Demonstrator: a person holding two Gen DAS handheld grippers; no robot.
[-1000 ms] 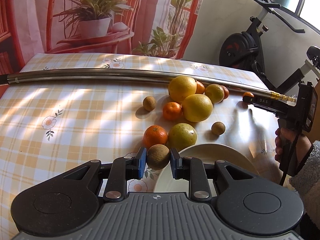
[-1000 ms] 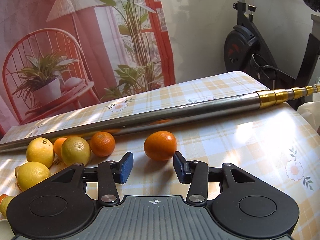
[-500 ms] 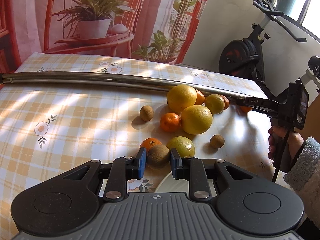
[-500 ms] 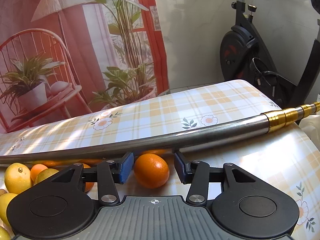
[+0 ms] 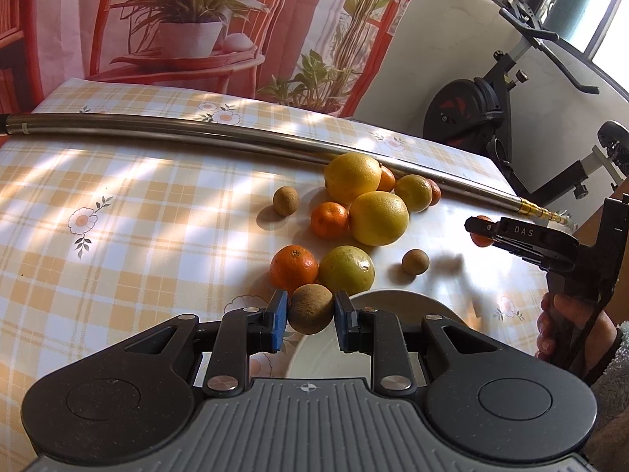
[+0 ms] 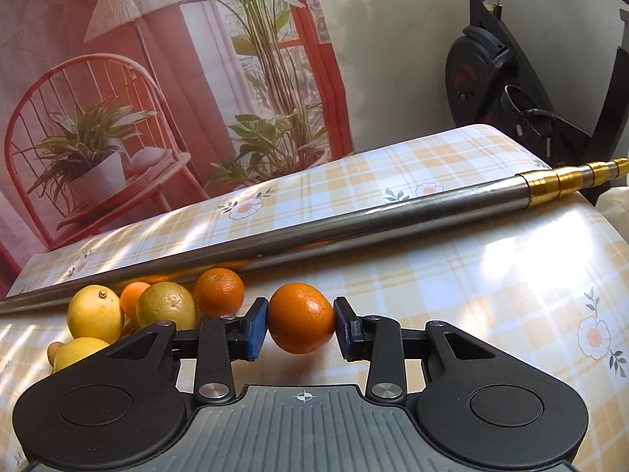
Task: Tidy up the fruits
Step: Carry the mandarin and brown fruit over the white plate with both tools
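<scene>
Two grasps. Left gripper (image 5: 310, 308) clenches a brown fruit (image 5: 310, 308) at the near-left rim of the white plate (image 5: 401, 299); right gripper (image 6: 300, 318), its jaws just closed, pinches a mandarin (image 6: 300, 318) right of the plate. Round fruit, no evident long axis, may roll from the pads.

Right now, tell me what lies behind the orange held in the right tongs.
Behind the orange lies a long metal pole across the checked tablecloth. Past it, the printed curtain. The orange itself covers the cloth directly behind it, so that patch cannot be seen.
</scene>
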